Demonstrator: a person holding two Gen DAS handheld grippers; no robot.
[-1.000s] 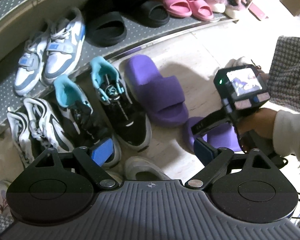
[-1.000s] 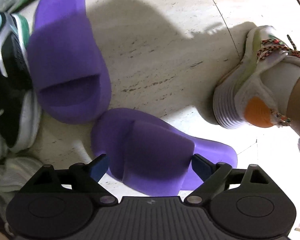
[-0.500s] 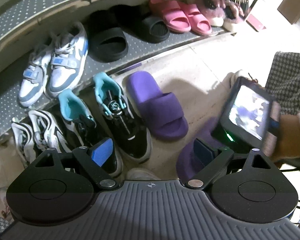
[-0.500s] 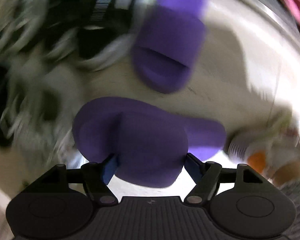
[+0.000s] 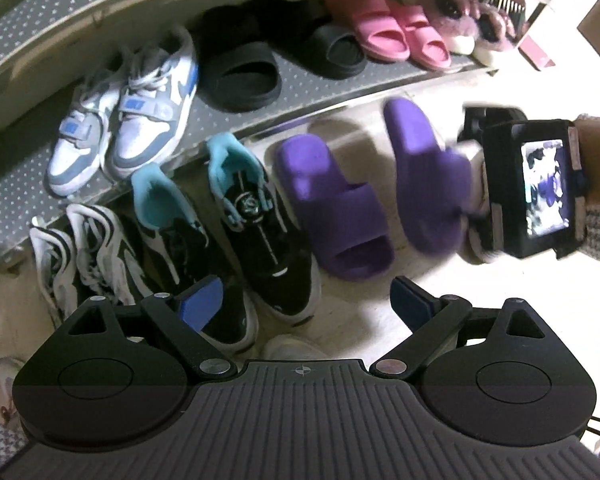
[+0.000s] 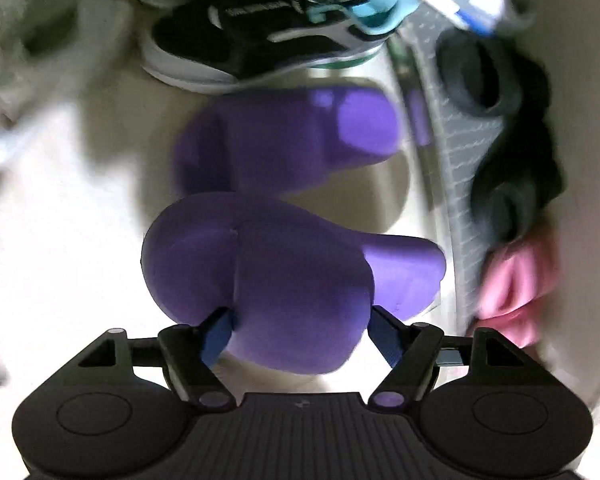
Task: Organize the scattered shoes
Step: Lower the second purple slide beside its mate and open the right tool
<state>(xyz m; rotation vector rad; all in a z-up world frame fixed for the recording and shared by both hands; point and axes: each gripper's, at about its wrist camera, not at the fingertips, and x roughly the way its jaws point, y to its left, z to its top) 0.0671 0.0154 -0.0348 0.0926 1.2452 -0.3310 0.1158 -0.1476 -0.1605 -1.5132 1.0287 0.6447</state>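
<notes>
Swung second purple slide (image 5: 428, 184) round parallel to its mate (image 5: 332, 208), right gripper (image 6: 300, 334) clamped across strap. Left gripper (image 5: 306, 300) wide open, holding nothing. Pair nearly lined up, just needs setting down.

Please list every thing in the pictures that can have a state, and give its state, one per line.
Left gripper: open, holds nothing.
Right gripper: shut on the strap of the held purple foam slide.
Held purple foam slide: gripped, beside its mate.
Second purple foam slide: flat on the floor, upright.
Black sneakers with teal lining: on the floor, side by side.
Pink slides: on the shelf, paired.
</notes>
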